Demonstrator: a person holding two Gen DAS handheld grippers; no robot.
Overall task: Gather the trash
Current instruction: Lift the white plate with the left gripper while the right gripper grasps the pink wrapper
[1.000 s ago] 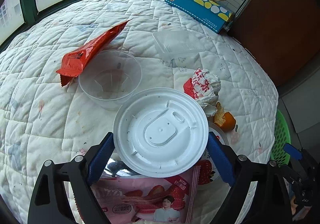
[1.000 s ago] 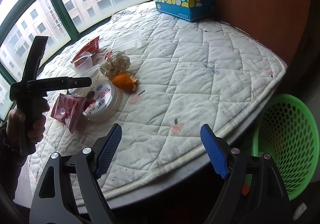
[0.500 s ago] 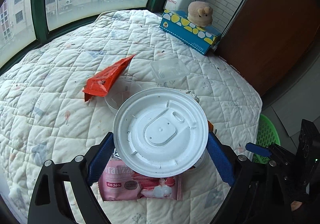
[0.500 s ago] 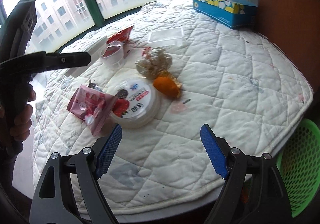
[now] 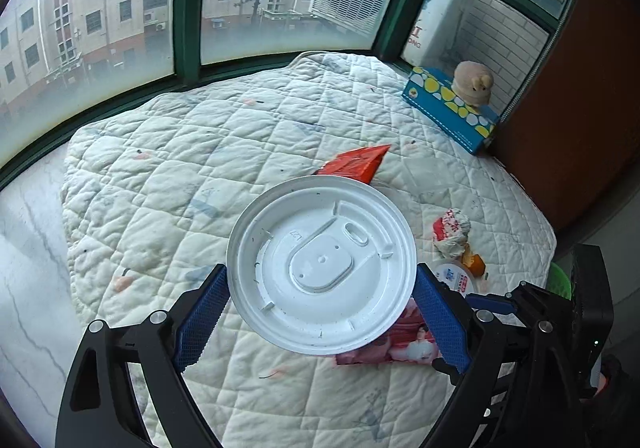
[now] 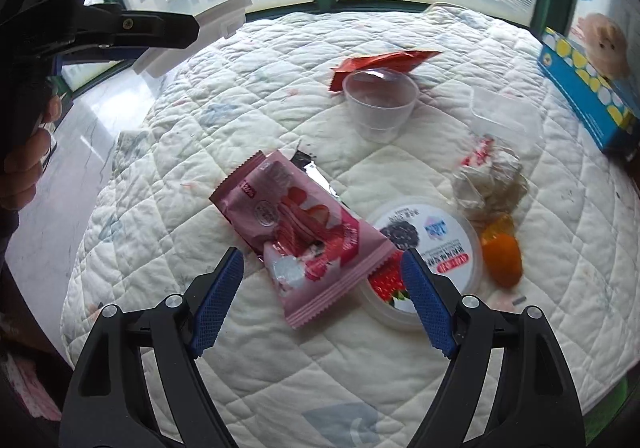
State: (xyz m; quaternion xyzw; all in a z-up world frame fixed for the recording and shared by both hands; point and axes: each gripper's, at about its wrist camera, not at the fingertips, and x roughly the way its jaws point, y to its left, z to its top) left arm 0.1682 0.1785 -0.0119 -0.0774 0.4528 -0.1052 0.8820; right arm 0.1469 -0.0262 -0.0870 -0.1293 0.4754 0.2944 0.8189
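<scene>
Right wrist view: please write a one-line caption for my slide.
Open right gripper above a pink snack wrapper lying partly over a round white plastic tub on a quilted table.

Tabletop [image 6: 460,348]: white quilted cover, diamond stitching, faint small coloured prints and dark specks. Lid [image 5: 322,266] in left tongs [image 5: 320,312]: plain white. Both tongs: black frames, blue ribbed pads [image 6: 216,308]. Snack wrapper [image 6: 304,236]: pink, strawberry pictures, silver inside. Long wrapper [image 6: 384,61]: red-orange. Cup [image 6: 380,101]: clear. Round tub [image 6: 432,248]: white label, red band, berry pictures. Peel [image 6: 500,252]: orange. Crumpled paper [image 6: 488,175]: white with red print. Box [image 5: 448,107]: blue, yellow and white spots. Plush toy [image 5: 472,81]: beige. Window frames [image 5: 186,3]: dark green.
</scene>
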